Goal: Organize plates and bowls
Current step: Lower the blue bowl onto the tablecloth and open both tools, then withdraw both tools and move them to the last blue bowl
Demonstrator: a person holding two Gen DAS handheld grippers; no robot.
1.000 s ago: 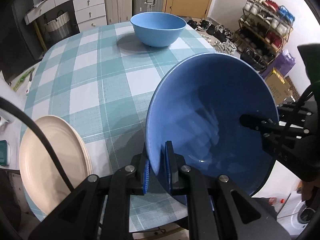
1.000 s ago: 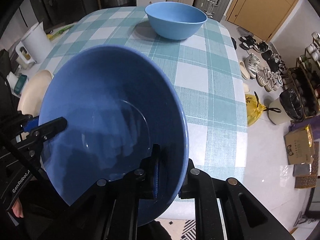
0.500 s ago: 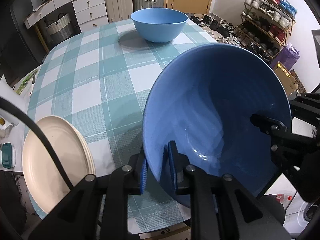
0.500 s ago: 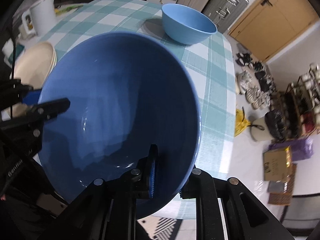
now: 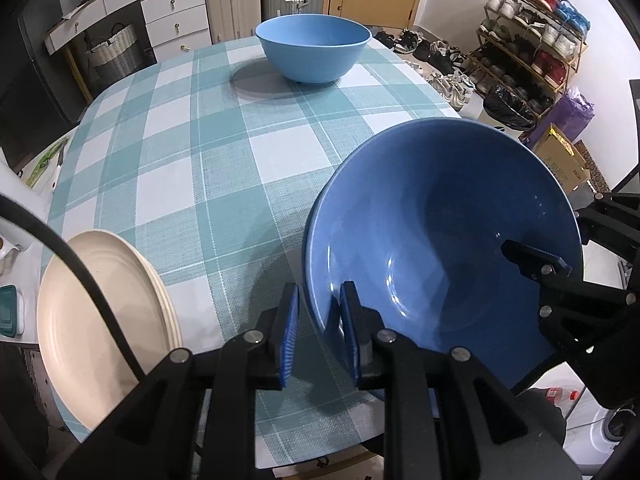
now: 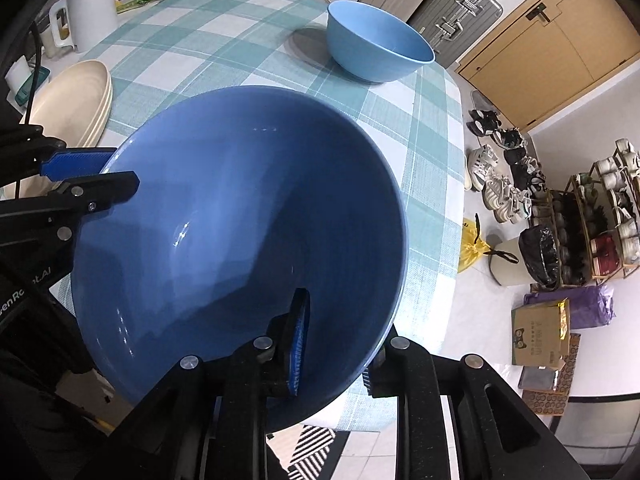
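A dark blue bowl point(image 5: 440, 232) is held tilted above the near edge of the checked table point(image 5: 224, 148). My left gripper point(image 5: 318, 332) has its fingers parted around the bowl's near rim, with a gap on the outer side. My right gripper point(image 6: 332, 344) is shut on the opposite rim of the dark blue bowl point(image 6: 240, 232); it also shows in the left wrist view point(image 5: 536, 264). A light blue bowl point(image 5: 313, 52) stands upright at the far side of the table, also in the right wrist view point(image 6: 376, 48). A stack of cream plates point(image 5: 96, 320) lies at the table's near left.
A white kettle point(image 6: 92, 8) stands at the table's far left corner. Shoes and a shoe rack point(image 5: 532, 48) are on the floor right of the table. Drawers point(image 5: 160, 16) and a suitcase point(image 6: 456, 8) stand behind it.
My left gripper's fingers have opened from the bowl's rim. The bowl has shifted right and lower in the left view, still held by my right gripper.
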